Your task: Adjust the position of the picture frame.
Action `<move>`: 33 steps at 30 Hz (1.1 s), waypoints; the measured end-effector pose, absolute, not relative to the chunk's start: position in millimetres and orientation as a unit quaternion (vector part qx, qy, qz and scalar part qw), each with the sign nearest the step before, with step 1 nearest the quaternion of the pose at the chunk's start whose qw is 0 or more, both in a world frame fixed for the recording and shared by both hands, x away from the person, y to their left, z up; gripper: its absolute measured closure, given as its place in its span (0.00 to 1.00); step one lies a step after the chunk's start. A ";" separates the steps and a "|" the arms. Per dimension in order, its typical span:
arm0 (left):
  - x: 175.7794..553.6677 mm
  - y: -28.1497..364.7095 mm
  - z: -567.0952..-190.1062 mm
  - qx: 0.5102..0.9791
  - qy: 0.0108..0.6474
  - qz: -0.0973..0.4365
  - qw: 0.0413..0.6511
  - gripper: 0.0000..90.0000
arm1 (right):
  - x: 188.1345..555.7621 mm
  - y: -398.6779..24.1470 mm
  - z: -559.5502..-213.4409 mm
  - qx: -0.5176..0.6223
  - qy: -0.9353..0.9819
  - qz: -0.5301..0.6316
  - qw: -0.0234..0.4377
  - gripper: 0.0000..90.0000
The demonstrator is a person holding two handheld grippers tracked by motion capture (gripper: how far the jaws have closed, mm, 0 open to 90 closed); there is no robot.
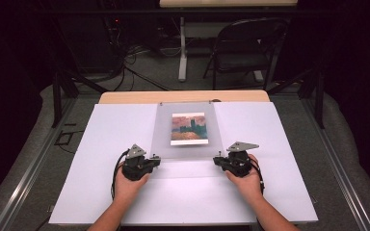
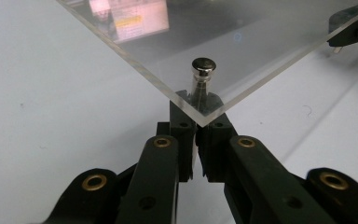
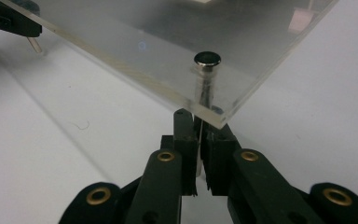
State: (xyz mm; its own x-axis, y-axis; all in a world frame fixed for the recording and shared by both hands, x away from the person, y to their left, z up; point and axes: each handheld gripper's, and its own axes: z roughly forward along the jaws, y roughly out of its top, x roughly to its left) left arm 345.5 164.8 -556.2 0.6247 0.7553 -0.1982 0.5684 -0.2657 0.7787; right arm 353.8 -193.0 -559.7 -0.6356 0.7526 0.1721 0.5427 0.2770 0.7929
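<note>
High view: acrylic sheet near corners between left gripper, right gripper

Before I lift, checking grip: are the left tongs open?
No: the left tongs are shut on the metal pin at the clear sheet's corner.

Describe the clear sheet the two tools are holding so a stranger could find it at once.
Start at the white board covering the table. In its middle lies a transparent acrylic sheet with a small landscape picture beneath it. The left tool and right tool grip the metal pins at its near corners; nothing else there is see-through.
</note>
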 end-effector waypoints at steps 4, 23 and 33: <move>345.5 164.4 -559.7 0.790 0.422 0.103 0.434 0.94 | 353.6 -191.9 -563.2 0.411 0.795 0.430 0.119 0.94; 343.5 165.6 -562.9 0.780 0.436 0.115 0.434 0.53 | 348.2 -188.4 -562.9 0.413 0.783 0.447 0.126 0.57; 334.5 164.3 -559.0 0.798 0.406 0.126 0.426 0.41 | 339.8 -186.6 -558.0 0.410 0.785 0.445 0.130 0.43</move>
